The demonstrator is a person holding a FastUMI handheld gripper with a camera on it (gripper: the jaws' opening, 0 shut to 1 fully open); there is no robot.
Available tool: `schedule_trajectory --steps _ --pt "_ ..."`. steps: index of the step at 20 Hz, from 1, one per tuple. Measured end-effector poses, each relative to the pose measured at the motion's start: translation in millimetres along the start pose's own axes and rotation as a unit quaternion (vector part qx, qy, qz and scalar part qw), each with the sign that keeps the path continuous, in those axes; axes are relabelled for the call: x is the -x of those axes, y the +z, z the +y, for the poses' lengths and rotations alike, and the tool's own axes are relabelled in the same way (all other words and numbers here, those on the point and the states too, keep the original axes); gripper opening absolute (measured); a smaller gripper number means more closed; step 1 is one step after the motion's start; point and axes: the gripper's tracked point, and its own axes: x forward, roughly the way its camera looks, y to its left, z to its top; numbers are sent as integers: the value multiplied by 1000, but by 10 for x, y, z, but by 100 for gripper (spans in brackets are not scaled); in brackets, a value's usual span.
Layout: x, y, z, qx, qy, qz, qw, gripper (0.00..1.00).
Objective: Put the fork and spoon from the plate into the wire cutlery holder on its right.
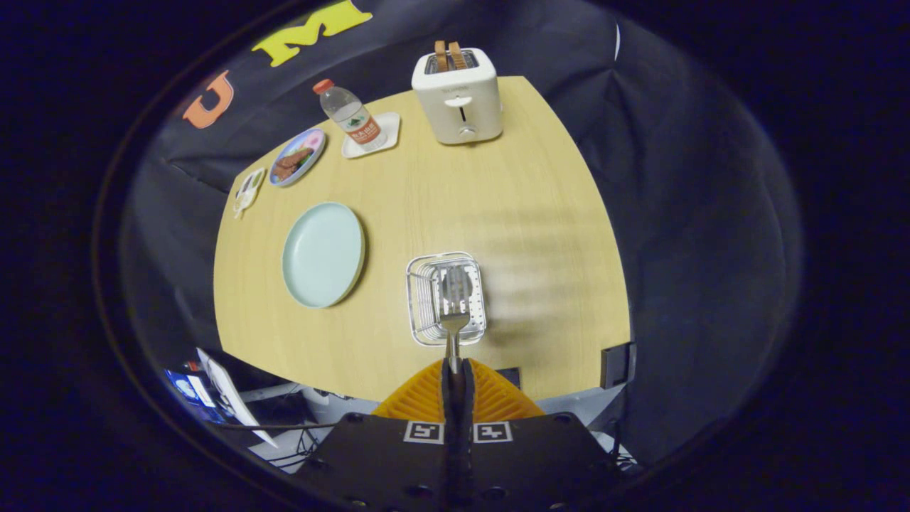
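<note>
My gripper (455, 366) is shut on the handle of a metal fork (454, 302), held high over the wooden table (526, 213). The fork's tines point forward and hang directly above the wire cutlery holder (421, 299), a square chrome basket. Whether a spoon lies inside the holder I cannot tell, as the fork covers its middle. To the holder's left sits the pale green plate (323, 254), with nothing on it.
At the table's far side stand a white toaster (458, 96) with bread in it, a water bottle (348, 114) on a small white tray, a plate of food (297, 156) and a small dish (247, 190). Cables and equipment lie below the near table edge.
</note>
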Motion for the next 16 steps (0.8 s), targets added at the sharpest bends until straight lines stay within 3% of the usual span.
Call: schedule_trajectory --steps 9,16 --pt "-101 28 68 6 -7 20 1000 1" --pt "-171 97 170 -12 13 6 1000 11"
